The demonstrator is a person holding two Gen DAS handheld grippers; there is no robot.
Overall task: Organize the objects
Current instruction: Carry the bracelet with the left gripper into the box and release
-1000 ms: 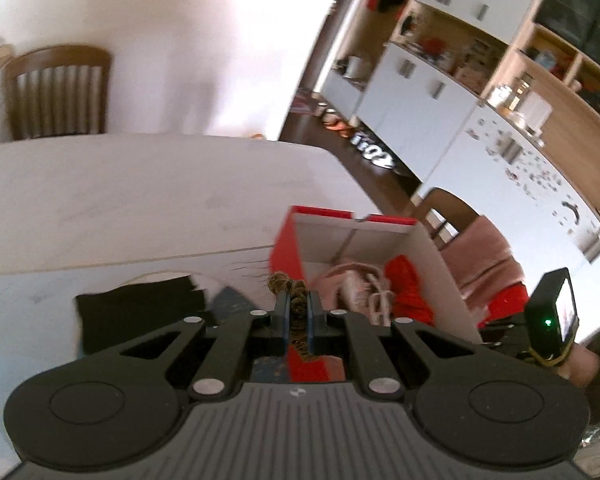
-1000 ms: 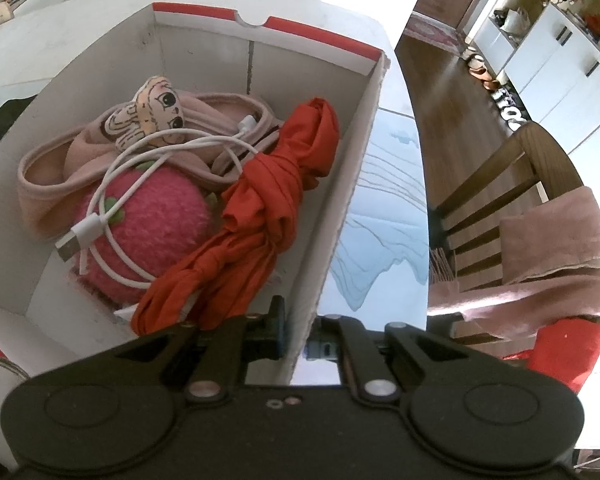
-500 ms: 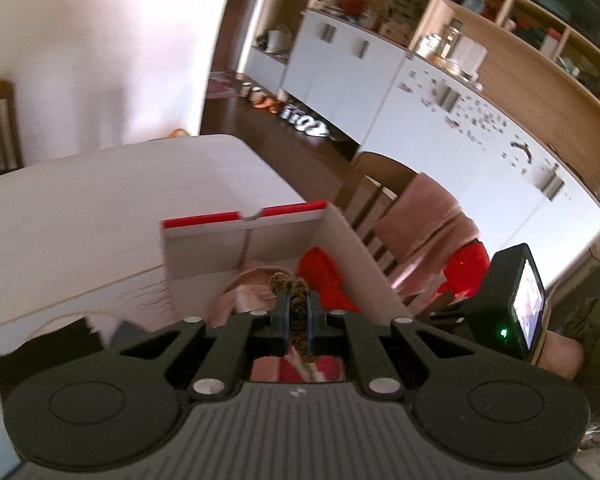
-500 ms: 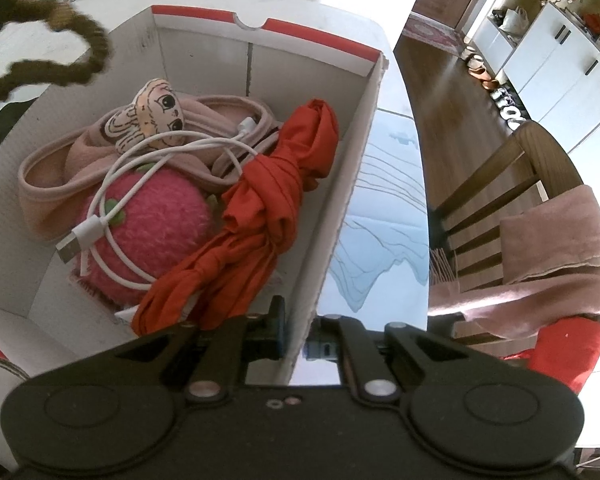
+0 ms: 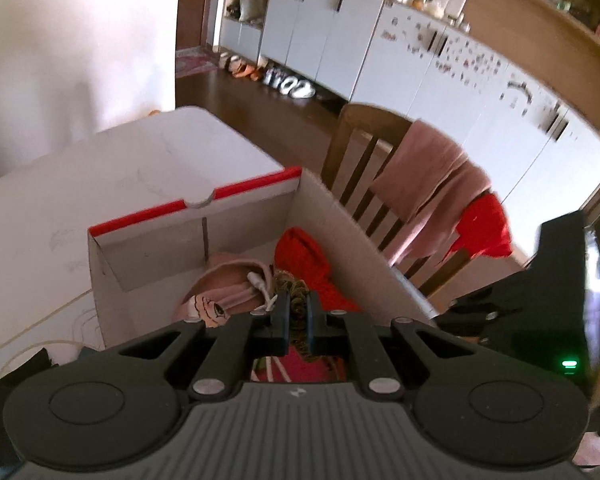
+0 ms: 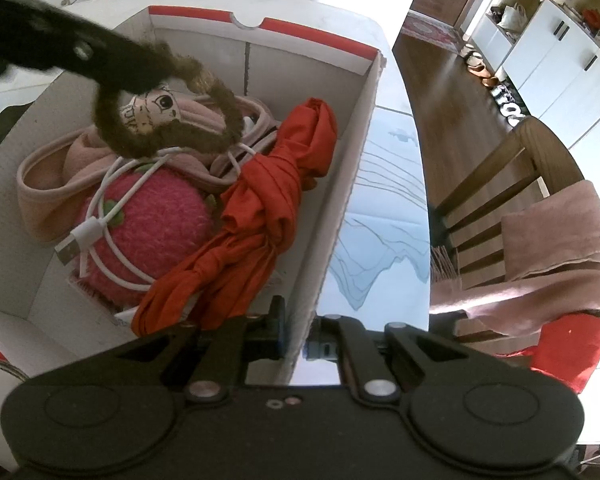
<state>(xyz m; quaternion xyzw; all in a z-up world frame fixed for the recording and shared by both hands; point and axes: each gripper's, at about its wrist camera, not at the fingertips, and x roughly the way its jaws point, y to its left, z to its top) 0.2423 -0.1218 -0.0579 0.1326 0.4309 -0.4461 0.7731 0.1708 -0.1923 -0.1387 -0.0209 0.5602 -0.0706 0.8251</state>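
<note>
A white cardboard box with a red rim (image 6: 342, 208) (image 5: 236, 192) stands on the table. Inside lie a pink plush strawberry (image 6: 160, 220), a white USB cable (image 6: 100, 232), a pink headband with a cartoon face (image 6: 148, 108) (image 5: 208, 308) and a knotted red cloth (image 6: 268, 208) (image 5: 304, 256). My left gripper (image 5: 298, 312) is shut on a fuzzy brown scrunchie (image 6: 204, 120) (image 5: 298, 300), which hangs as a loop over the box's inside. My right gripper (image 6: 300, 336) is shut on the box's right wall, near its front corner.
A wooden chair (image 6: 512, 184) (image 5: 364, 160) draped with pink and red cloths stands beside the table's right edge. A dark cloth (image 5: 40, 360) lies on the table left of the box. White cupboards (image 5: 440, 64) line the far wall.
My left gripper has carried the scrunchie rightward from beside the box to over its inside, and it now shows in the right wrist view. The right gripper has kept still on the wall.
</note>
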